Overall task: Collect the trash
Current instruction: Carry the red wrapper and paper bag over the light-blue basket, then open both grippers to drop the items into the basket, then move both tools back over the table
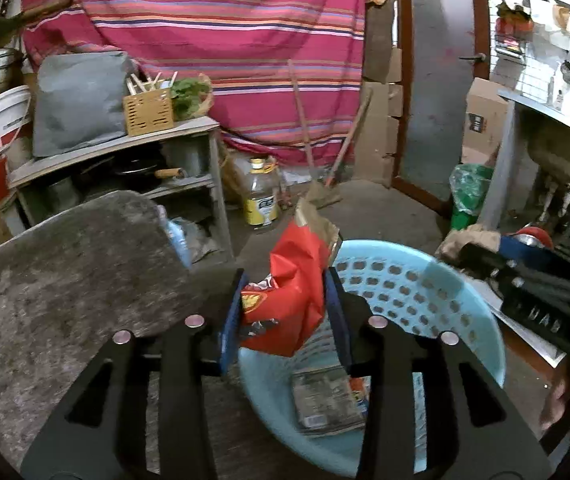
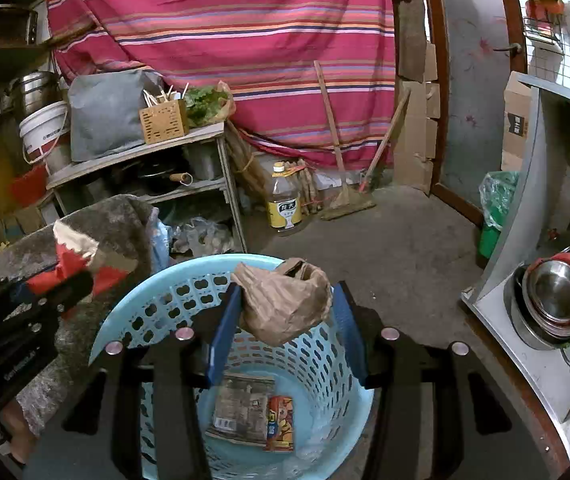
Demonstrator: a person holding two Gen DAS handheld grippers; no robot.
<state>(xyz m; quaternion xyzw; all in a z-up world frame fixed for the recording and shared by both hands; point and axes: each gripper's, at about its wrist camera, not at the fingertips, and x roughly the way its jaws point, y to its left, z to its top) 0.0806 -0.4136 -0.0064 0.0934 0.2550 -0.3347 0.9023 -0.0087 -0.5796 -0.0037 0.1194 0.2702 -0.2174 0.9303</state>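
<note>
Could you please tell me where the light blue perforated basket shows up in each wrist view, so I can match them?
Left wrist: basket lower right, behind the left gripper's fingers.
Right wrist: basket bottom centre, under the right gripper.
Shared landmark: oil bottle on the floor by the striped cloth.
</note>
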